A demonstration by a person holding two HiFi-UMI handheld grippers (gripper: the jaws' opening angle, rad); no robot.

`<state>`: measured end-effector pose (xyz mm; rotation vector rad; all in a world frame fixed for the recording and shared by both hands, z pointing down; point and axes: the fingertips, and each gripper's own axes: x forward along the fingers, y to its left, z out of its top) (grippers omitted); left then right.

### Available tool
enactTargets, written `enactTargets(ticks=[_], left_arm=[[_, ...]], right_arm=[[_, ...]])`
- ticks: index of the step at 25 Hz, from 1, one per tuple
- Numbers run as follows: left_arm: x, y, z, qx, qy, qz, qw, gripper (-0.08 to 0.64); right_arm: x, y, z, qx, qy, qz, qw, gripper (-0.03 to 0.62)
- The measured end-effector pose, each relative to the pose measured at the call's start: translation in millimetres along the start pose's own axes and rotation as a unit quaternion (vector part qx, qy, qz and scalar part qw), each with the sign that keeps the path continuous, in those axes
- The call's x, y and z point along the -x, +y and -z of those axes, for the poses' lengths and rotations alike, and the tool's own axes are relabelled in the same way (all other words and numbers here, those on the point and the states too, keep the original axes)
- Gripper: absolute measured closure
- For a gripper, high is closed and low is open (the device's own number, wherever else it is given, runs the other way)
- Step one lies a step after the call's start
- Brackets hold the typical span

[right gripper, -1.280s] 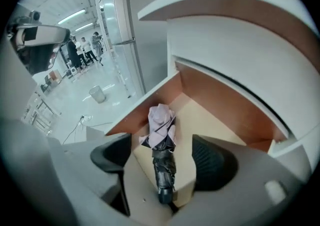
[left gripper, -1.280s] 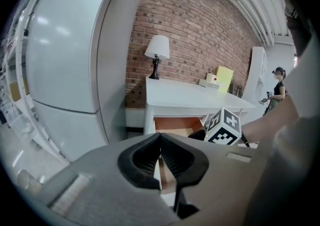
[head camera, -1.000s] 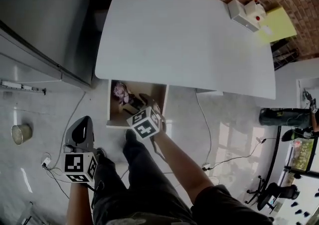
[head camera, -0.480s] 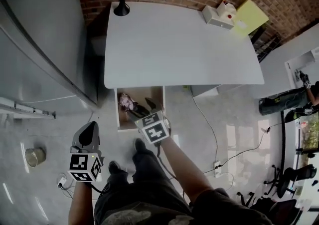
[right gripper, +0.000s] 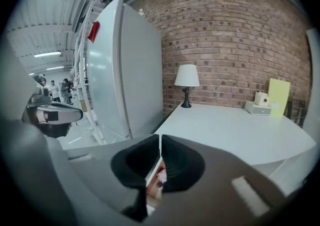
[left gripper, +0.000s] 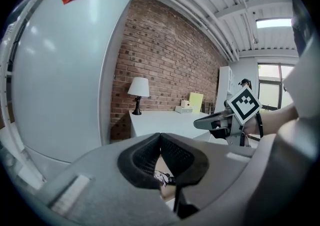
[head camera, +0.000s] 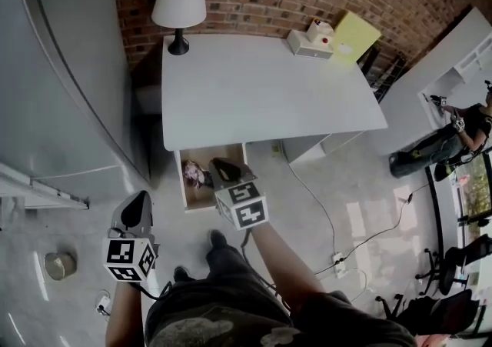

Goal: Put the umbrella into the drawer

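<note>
- The umbrella (head camera: pixel 197 176), a folded floral bundle, lies inside the open drawer (head camera: pixel 183 193) under the front edge of the counter (head camera: pixel 269 84).
- It rests toward the drawer's left side, and neither gripper touches it.
- The right gripper (head camera: pixel 221 167) hangs above the drawer's right part. Its jaws are closing and are almost together, with only a thin slit and nothing between them.
- The left gripper (head camera: pixel 137 201) is off to the left of the drawer, over the floor. Its jaws are tip to tip and empty.
- By the look of it the main step is done, since the umbrella is in the drawer and released.
- The drawer still stands pulled out. The task does not ask for it to be pushed in, so at most that and drawing the grippers clear remain.
- The counter holds only a lamp (head camera: pixel 178 7) and a small box (head camera: pixel 311 41) at the back, neither part of the task.
</note>
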<state>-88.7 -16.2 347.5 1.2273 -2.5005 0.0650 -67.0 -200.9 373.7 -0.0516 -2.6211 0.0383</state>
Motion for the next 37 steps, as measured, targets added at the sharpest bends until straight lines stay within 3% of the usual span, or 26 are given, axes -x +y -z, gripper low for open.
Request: enactTargets(ticks=[2, 14, 21, 37], left_arm=[[7, 1, -6, -0.005, -0.009, 0.001, 0.9999, 0.551], [35, 7, -35, -0.006, -0.056, 0.005, 0.9984, 0.551], [51, 5, -40, -0.026, -0.069, 0.023, 0.997, 0.551], [103, 6, -34, -0.032, -0.083, 0.051, 0.9947, 0.551]], right_arm=[[7, 6, -7, -0.002, -0.006, 0.005, 1.0, 0.586], [51, 38, -36, 0.036, -0.039, 0.021, 0.998, 0.588], [70, 48, -36, 0.021, -0.053, 0.042, 0.998, 0.588], [118, 87, -11, -0.018, -0.067, 0.079, 0.994, 0.588]])
